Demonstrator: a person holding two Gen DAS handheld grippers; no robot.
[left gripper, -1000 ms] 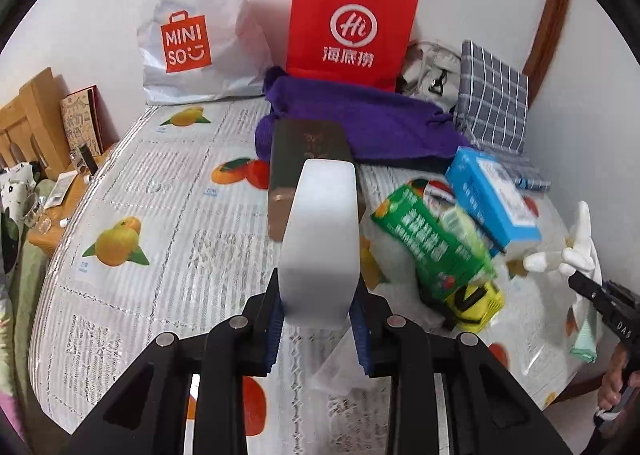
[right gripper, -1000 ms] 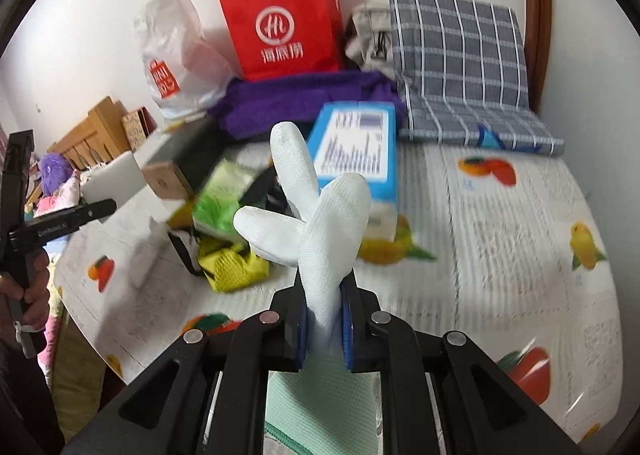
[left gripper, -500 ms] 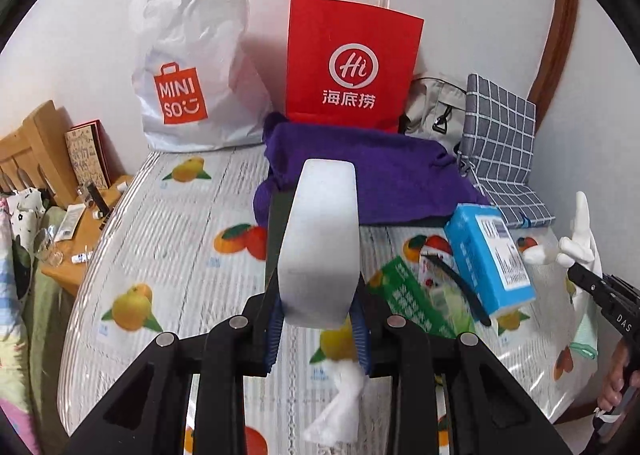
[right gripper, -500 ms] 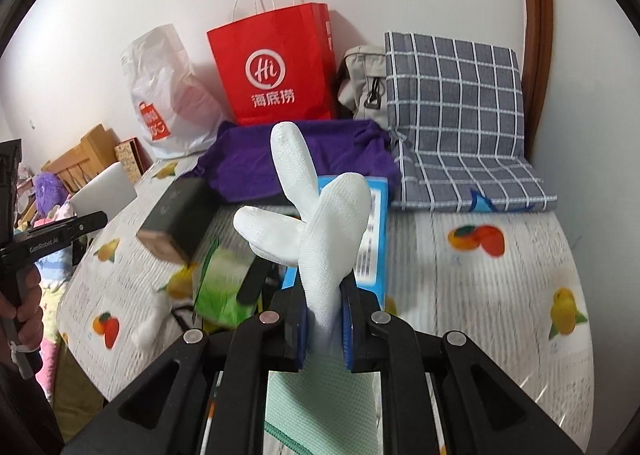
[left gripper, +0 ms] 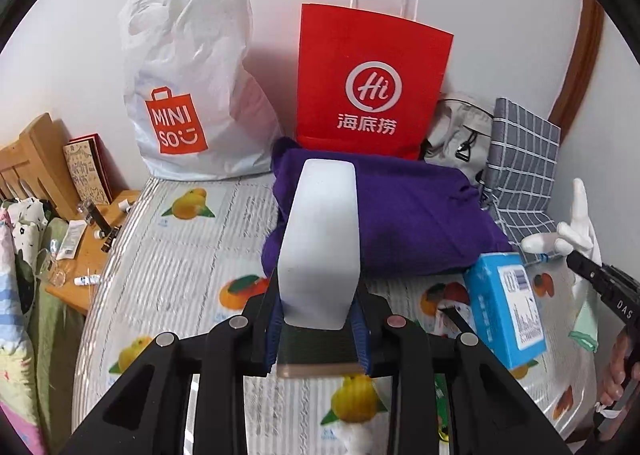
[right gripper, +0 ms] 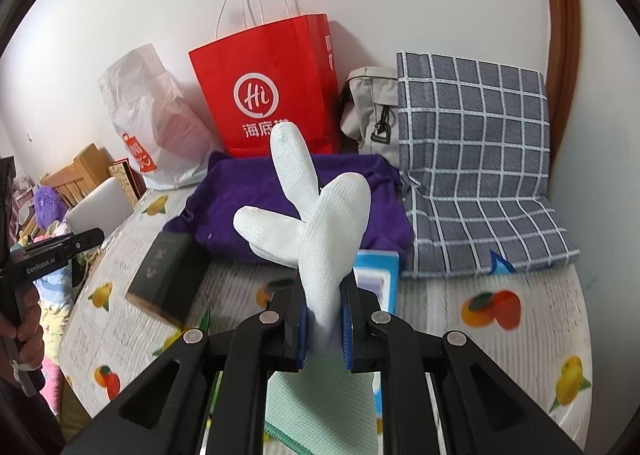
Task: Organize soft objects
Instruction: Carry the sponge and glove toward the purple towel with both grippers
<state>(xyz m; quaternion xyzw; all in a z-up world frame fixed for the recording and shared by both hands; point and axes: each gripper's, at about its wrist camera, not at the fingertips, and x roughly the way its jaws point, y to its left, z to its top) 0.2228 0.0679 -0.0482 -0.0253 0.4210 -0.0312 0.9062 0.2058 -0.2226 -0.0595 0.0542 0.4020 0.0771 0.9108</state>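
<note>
- Between my left gripper (left gripper: 318,319) pads sits the white foam block (left gripper: 320,247), pinched and carried clear of the bed (left gripper: 180,255)
- My right gripper (right gripper: 325,329) is clamped narrowly on the white glove (right gripper: 320,231), also off the bed
- Both have risen and swung toward the purple cloth (left gripper: 420,215) and the red paper bag (left gripper: 372,79) since a second ago
- I judge both pickups done; placing remains

Our left gripper (left gripper: 319,325) has matte black triangular-framed arms, round silver screws and blue ribbed pads (left gripper: 273,329). Our right gripper (right gripper: 324,325) is built alike; at the right edge of the left view its black side bears white letters "DAS". "GenRobot.AI" marks the other's side at the right view's left edge.
</note>
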